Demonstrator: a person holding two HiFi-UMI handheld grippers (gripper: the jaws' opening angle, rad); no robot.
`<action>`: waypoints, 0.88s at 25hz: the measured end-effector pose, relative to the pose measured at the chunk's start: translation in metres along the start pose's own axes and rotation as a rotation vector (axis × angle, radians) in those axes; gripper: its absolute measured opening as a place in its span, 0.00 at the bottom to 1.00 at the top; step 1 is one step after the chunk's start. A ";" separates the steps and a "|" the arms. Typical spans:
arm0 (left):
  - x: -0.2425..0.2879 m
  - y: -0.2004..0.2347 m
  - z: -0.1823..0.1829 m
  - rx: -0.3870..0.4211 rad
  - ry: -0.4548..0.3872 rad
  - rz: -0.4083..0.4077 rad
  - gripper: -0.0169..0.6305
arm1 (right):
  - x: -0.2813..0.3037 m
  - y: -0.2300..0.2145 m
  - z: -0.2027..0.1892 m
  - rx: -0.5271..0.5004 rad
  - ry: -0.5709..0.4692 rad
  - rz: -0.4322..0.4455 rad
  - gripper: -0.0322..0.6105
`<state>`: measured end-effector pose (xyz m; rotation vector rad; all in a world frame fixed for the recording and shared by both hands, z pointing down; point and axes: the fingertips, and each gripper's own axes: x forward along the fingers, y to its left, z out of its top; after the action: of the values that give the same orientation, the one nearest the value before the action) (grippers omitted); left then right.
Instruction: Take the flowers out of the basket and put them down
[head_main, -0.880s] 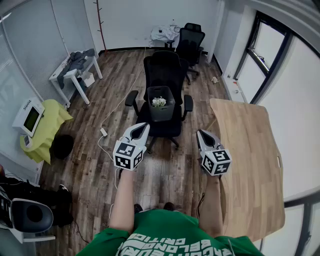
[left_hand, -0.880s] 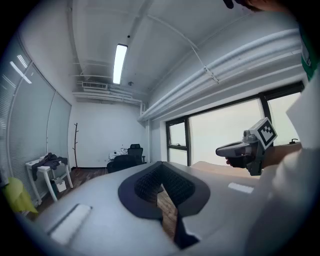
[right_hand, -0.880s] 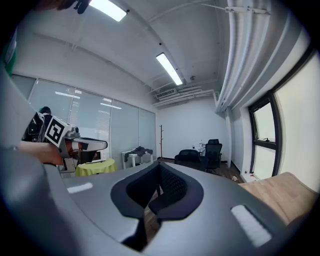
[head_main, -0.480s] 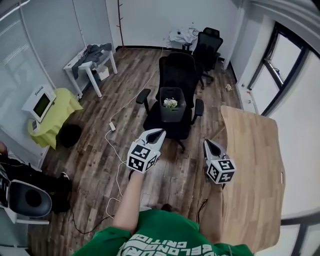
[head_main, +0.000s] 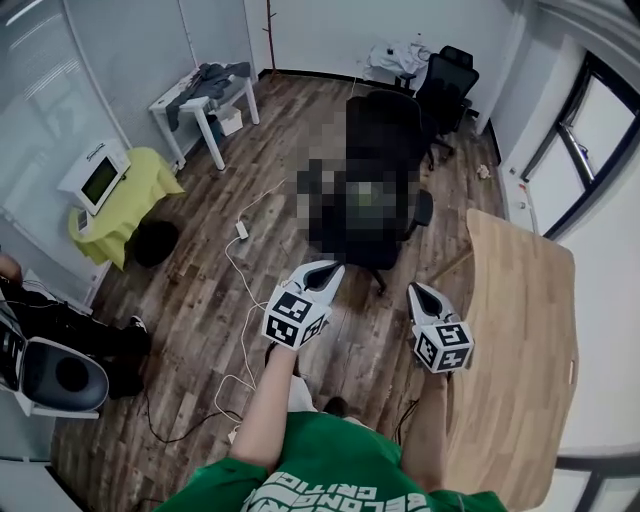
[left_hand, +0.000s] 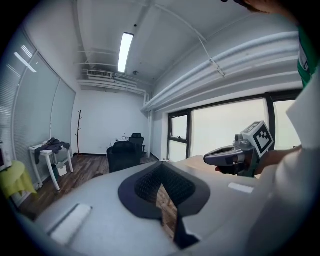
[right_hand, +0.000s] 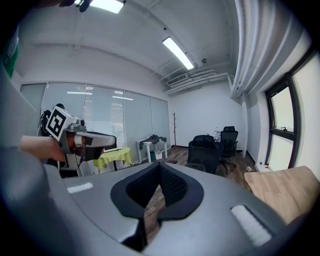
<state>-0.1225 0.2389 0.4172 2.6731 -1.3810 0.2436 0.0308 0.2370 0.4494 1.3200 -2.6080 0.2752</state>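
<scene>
Head view has your two grippers held out over the wood floor (head_main: 200, 300), side by side and apart, the left gripper (head_main: 328, 270) a little further forward than the right gripper (head_main: 416, 292). Each claw is closed with nothing in it (each gripper's own view shows the dark pads meeting at the tip, with only floorboards behind them). The wooden table (head_main: 520, 330) lies on your right, its near edge just beside the right gripper. Right gripper view shows the black office chair (right_hand: 205, 147) well ahead of you. The basket (right_hand: 195, 167) is only a small grey shape at the chair's front. The flowers are too small to make out there, and far from both claws.
</scene>
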 end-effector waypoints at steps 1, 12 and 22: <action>0.000 0.005 -0.003 -0.004 0.002 0.002 0.05 | 0.006 0.002 -0.003 0.002 0.006 0.005 0.06; 0.047 0.084 -0.006 -0.044 -0.001 -0.039 0.05 | 0.083 -0.013 0.017 0.006 0.018 -0.033 0.06; 0.109 0.193 -0.001 -0.064 0.011 -0.088 0.05 | 0.184 -0.046 0.049 0.008 0.013 -0.113 0.06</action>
<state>-0.2182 0.0406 0.4468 2.6682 -1.2420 0.2010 -0.0433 0.0562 0.4545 1.4564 -2.5131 0.2761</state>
